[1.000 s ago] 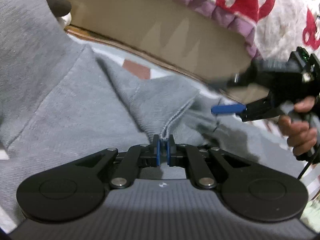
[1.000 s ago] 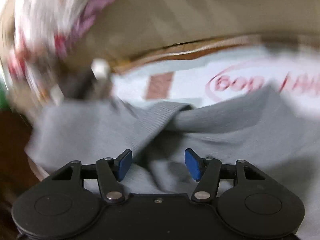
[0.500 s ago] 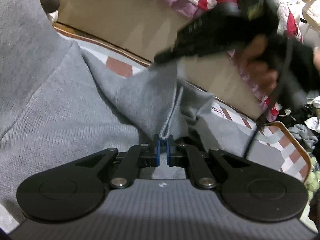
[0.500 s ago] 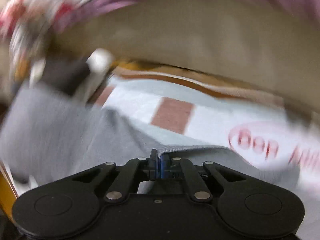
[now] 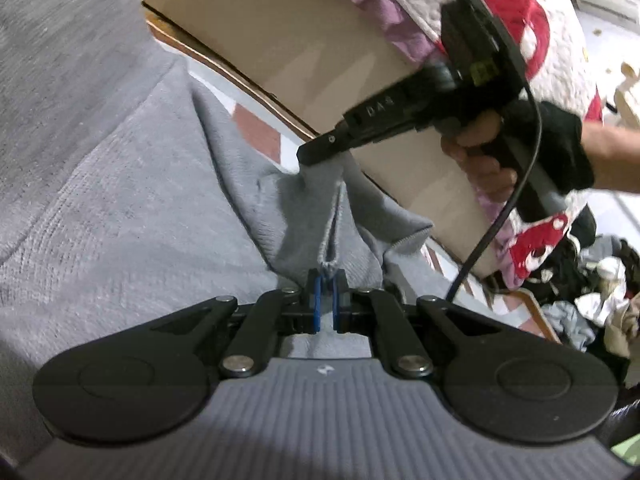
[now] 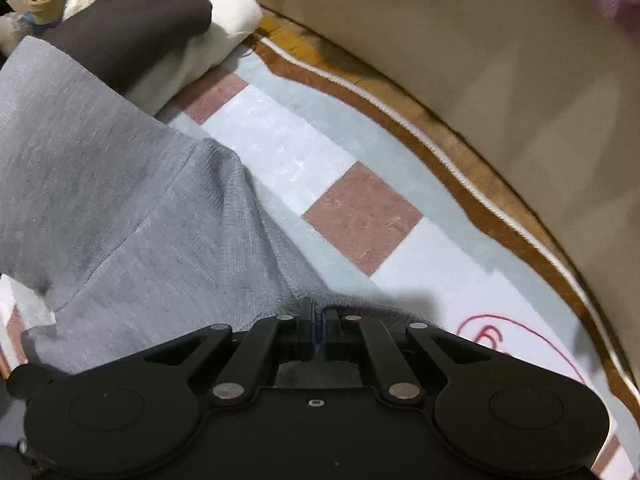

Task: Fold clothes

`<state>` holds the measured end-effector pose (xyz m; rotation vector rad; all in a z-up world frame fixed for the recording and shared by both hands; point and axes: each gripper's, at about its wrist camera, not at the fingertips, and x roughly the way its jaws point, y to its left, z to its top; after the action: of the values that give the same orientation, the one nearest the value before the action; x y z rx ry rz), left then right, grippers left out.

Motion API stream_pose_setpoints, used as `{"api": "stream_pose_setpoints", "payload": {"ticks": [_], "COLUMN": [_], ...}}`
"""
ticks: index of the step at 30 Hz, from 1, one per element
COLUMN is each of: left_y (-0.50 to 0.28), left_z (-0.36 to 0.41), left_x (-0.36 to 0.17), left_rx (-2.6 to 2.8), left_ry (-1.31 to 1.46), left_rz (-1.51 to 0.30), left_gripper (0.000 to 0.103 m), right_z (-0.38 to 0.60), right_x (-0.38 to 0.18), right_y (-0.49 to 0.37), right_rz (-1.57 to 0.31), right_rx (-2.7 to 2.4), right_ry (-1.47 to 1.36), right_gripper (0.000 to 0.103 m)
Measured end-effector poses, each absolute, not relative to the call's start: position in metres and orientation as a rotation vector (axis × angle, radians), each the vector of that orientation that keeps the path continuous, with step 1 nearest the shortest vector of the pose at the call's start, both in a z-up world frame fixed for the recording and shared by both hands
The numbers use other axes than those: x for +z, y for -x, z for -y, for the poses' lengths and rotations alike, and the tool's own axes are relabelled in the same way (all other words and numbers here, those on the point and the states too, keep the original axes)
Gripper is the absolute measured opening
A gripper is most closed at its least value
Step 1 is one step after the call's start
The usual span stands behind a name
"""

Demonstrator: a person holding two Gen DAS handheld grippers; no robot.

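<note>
Grey knit fabric fills the left half of both views: the garment [image 5: 120,208] lies spread over a checked rug [image 6: 360,216] on the floor, with one edge pulled up into a ridge at the middle of the left wrist view. At the lower centre of that view the left gripper [image 5: 326,304] is closed on a bunched hem of the garment, cloth pinched between its blue pads. Up the ridge, right of centre, the right gripper [image 5: 316,154] is clamped on another point of the same edge, lifting it to a peak; a hand [image 5: 486,164] in a dark cuff holds its handle, a black cable hanging below. In the right wrist view that gripper's jaws stand together at lower centre with the grey hem caught between them. Beyond the rug's brown border runs a tan bed base [image 6: 480,60], with a white, red and purple quilt [image 5: 532,20] at upper right. Loose clothes [image 5: 592,292] are piled at the right edge.
</note>
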<state>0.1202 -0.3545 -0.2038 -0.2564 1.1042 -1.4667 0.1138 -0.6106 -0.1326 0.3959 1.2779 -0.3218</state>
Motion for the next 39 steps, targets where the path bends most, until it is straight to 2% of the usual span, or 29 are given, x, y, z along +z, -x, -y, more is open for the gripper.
{"api": "stream_pose_setpoints", "payload": {"ticks": [3,5,6,7,8,10,12,16,20,26,27,28,29,32,34,35,36,39], "left_y": [-0.127,-0.128,-0.128,-0.128,-0.128,-0.131,-0.131,-0.120,-0.115,-0.107,-0.105,-0.102,-0.097,-0.079,-0.068,-0.064,-0.060,-0.050], "left_z": [0.354,0.356,0.356,0.357,0.359,0.360,0.363,0.367,0.370,0.374,0.375,0.378,0.380,0.389,0.393,0.394,0.396,0.405], "left_x": [-0.209,-0.213,-0.215,-0.217,-0.220,-0.226,-0.227,-0.215,-0.208,-0.198,-0.194,-0.187,-0.180,-0.158,-0.149,-0.146,-0.144,-0.145], "left_rx": [-1.445,-1.418,-1.397,-1.377,-1.360,-1.335,-1.323,-1.340,-1.343,-1.365,-1.376,-1.393,-1.414,-1.455,-1.463,-1.465,-1.463,-1.423], "left_ry": [0.304,0.311,0.311,0.312,0.317,0.348,0.345,0.281,0.232,0.158,0.146,0.127,0.108,0.048,0.040,0.044,0.048,0.058], "left_rz": [-1.123,-1.126,-1.129,-1.134,-1.146,-1.171,-1.169,-1.114,-1.068,-0.988,-0.964,-0.921,-0.873,-0.727,-0.682,-0.671,-0.665,-0.682], "left_gripper": [0.004,0.004,0.000,0.000,0.000,0.000,0.000,0.000,0.001,0.001,0.001,0.001,0.003,0.006,0.018,0.032,0.040,0.045], "right_z": [0.622,0.631,0.637,0.643,0.647,0.655,0.658,0.666,0.648,0.619,0.617,0.616,0.615,0.614,0.613,0.611,0.608,0.600], "right_x": [-0.138,-0.141,-0.141,-0.140,-0.139,-0.133,-0.123,-0.116,-0.130,-0.155,-0.159,-0.163,-0.163,-0.157,-0.144,-0.139,-0.133,-0.125], "right_y": [-0.110,-0.108,-0.105,-0.101,-0.097,-0.087,-0.077,-0.051,-0.029,-0.008,-0.006,-0.006,-0.009,-0.018,-0.025,-0.027,-0.029,-0.032], "right_rz": [-1.237,-1.207,-1.187,-1.166,-1.142,-1.104,-1.081,-1.027,-1.034,-0.961,-0.935,-0.913,-0.906,-0.902,-0.935,-0.949,-0.964,-0.977], "right_rx": [-0.285,-0.285,-0.288,-0.294,-0.307,-0.325,-0.312,-0.338,-0.347,-0.424,-0.435,-0.440,-0.423,-0.393,-0.411,-0.413,-0.416,-0.420], "right_ry": [-0.490,-0.519,-0.548,-0.575,-0.595,-0.605,-0.593,-0.684,-0.777,-0.743,-0.737,-0.732,-0.735,-0.739,-0.768,-0.774,-0.781,-0.768], "right_gripper": [0.008,0.016,0.018,0.022,0.031,0.037,0.037,0.046,0.054,0.057,0.057,0.038,0.008,0.005,0.005,0.005,0.005,0.005]}}
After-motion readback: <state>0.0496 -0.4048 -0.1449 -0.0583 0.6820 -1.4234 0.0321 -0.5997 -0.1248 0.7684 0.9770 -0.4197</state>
